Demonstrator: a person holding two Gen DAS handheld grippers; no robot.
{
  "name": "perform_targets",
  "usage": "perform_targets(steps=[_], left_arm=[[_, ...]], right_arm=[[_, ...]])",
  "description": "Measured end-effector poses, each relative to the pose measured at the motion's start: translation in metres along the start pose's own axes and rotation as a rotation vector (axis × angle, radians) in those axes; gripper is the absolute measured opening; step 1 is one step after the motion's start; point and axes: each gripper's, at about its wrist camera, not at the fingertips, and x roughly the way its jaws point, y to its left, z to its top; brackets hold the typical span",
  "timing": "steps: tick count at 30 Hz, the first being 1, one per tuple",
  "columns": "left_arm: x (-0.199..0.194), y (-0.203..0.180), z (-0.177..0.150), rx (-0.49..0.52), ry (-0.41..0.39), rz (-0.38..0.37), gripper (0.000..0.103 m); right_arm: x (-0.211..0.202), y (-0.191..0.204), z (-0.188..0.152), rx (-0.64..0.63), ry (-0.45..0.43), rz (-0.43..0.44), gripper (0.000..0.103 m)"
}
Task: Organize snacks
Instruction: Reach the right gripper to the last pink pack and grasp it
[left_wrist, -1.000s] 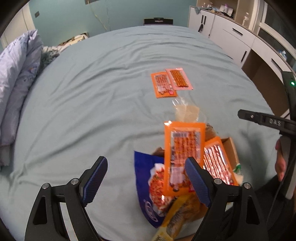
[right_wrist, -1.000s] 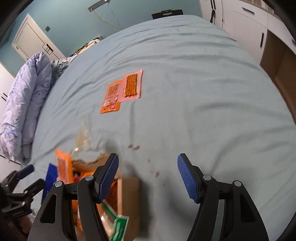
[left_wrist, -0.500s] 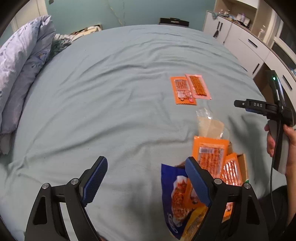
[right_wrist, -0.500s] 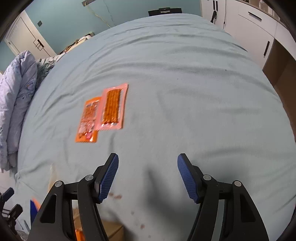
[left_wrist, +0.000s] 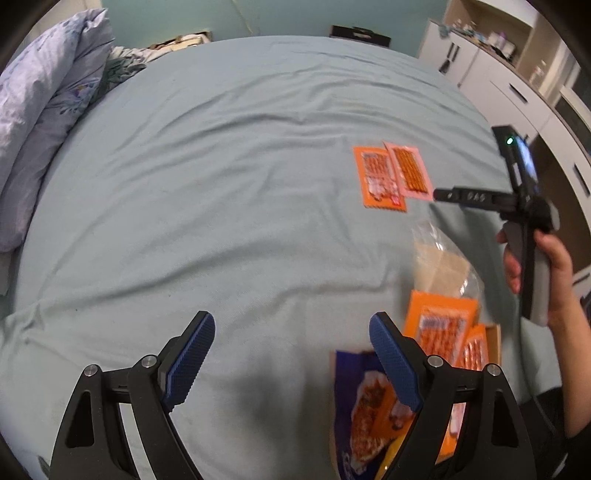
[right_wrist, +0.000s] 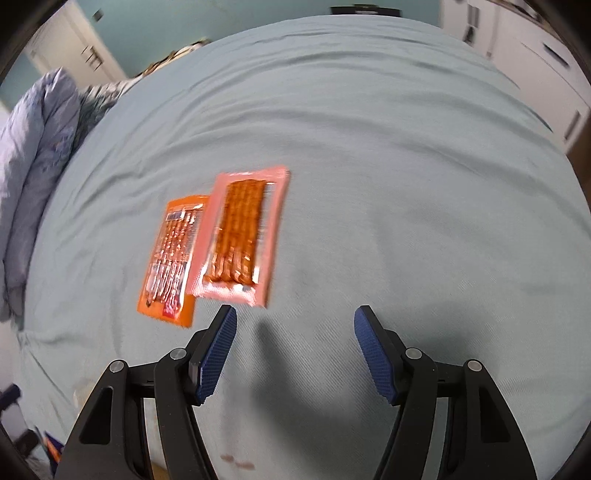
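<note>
bed (left_wrist: 221, 184): we're seeing it carrying all the snacks
snack pile (left_wrist: 436, 354): sitting in a heap at the near right edge
pink pack (right_wrist: 242, 232) + orange pack (right_wrist: 171, 258): lying flat mid-bed, edges overlapping
left tongs (left_wrist: 291, 360): hovering spread, pinching nothing
right tongs (right_wrist: 293, 350): hovering spread, empty, just short of the pink pack
</note>
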Motion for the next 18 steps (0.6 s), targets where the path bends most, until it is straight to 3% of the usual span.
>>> perform_targets(steps=[4,7,11,13,14,18], left_arm=[[0.003,0.012,0.0,-0.053,0.005,-0.003,0.087],[0.007,0.019,0.002,-0.083,0.012,0.0,0.087],[0.009,0.023,0.004,-0.101,-0.001,0.015,0.087],[0.009,0.023,0.005,-0.1,-0.017,0.035,0.087],[0.008,0.023,0.005,-0.097,-0.029,0.052,0.087],[0.006,0.021,0.009,-0.085,-0.076,0.114,0.087]], right_arm=[[0.026,0.013,0.012,-0.047,0.001,-0.03,0.065],[0.032,0.028,0.019,-0.096,-0.067,-0.075,0.07],[0.031,0.034,0.034,-0.028,-0.13,-0.026,0.07],[0.043,0.038,0.041,-0.01,-0.103,-0.003,0.07],[0.057,0.042,0.045,-0.024,-0.055,-0.04,0.07],[0.064,0.048,0.047,-0.093,-0.071,-0.11,0.067]])
